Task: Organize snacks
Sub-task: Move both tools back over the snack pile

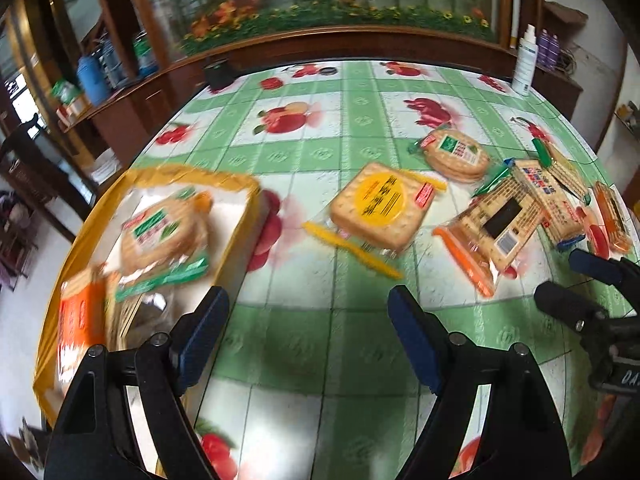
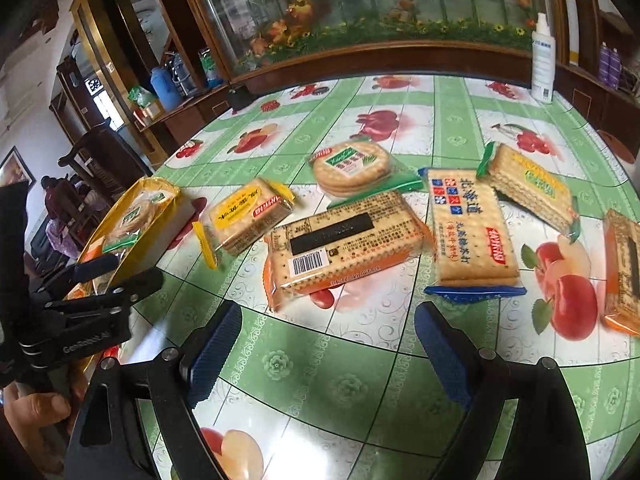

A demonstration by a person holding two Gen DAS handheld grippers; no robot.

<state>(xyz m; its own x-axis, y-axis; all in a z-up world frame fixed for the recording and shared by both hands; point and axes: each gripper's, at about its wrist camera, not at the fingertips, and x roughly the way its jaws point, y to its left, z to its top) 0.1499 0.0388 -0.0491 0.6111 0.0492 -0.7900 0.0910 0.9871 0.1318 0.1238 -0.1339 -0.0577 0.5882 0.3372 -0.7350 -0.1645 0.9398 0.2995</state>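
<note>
A yellow tray (image 1: 240, 184) at the table's left holds a round green-label cracker pack (image 1: 164, 236) and an orange pack (image 1: 80, 320); the tray also shows in the right wrist view (image 2: 160, 192). On the tablecloth lie a yellow-label square pack (image 1: 380, 204) (image 2: 248, 216), a round green-label pack (image 1: 456, 156) (image 2: 352, 166), an orange pack lying barcode up (image 1: 496, 228) (image 2: 344, 240), a blue-trim pack (image 2: 468, 228), a green-trim pack (image 2: 528, 188) and another orange pack (image 2: 622, 268). My left gripper (image 1: 308, 312) is open and empty beside the tray. My right gripper (image 2: 328, 336) is open and empty before the barcode pack.
A white spray bottle (image 2: 543, 60) stands at the table's far right edge. A dark object (image 1: 218, 74) sits at the far left edge. A wooden cabinet with glass and flowers runs behind the table. The other gripper shows at each view's side (image 1: 580, 292) (image 2: 104, 280).
</note>
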